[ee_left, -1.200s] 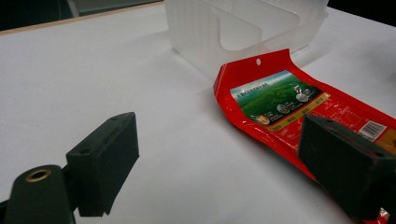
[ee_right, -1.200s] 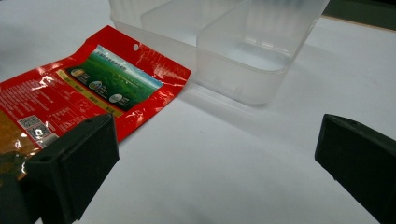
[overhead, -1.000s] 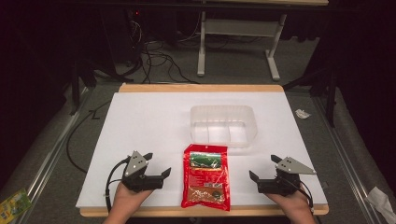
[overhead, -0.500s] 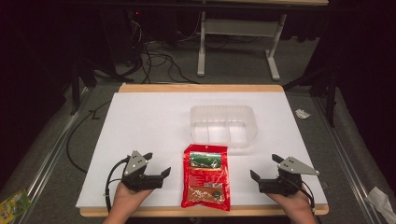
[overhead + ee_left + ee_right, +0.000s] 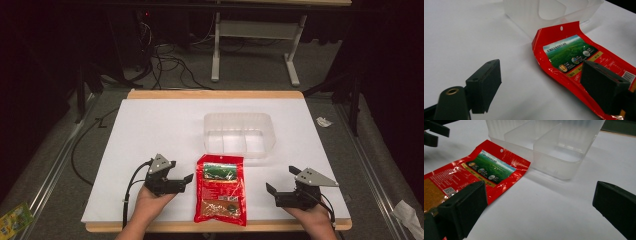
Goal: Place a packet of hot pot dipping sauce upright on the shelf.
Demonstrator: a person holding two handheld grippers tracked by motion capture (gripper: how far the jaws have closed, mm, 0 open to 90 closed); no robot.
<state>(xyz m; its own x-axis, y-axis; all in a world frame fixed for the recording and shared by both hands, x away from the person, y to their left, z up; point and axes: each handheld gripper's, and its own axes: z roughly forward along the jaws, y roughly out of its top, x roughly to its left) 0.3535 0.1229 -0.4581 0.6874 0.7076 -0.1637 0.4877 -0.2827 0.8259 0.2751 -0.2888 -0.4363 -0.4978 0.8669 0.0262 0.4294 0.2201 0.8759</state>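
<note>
From above, my left gripper (image 5: 186, 181) and right gripper (image 5: 276, 186) rest on the white tabletop (image 5: 150, 130), one at each side of the red packet (image 5: 220, 195). The packet lies flat, its top edge just short of the clear container (image 5: 239, 134). Along my left gripper, my fingers (image 5: 484, 85) are spread wide, holding nothing, the packet's edge beside the right one. Along my right gripper, my fingers (image 5: 464, 207) are spread too, packet at left, container ahead.
</note>
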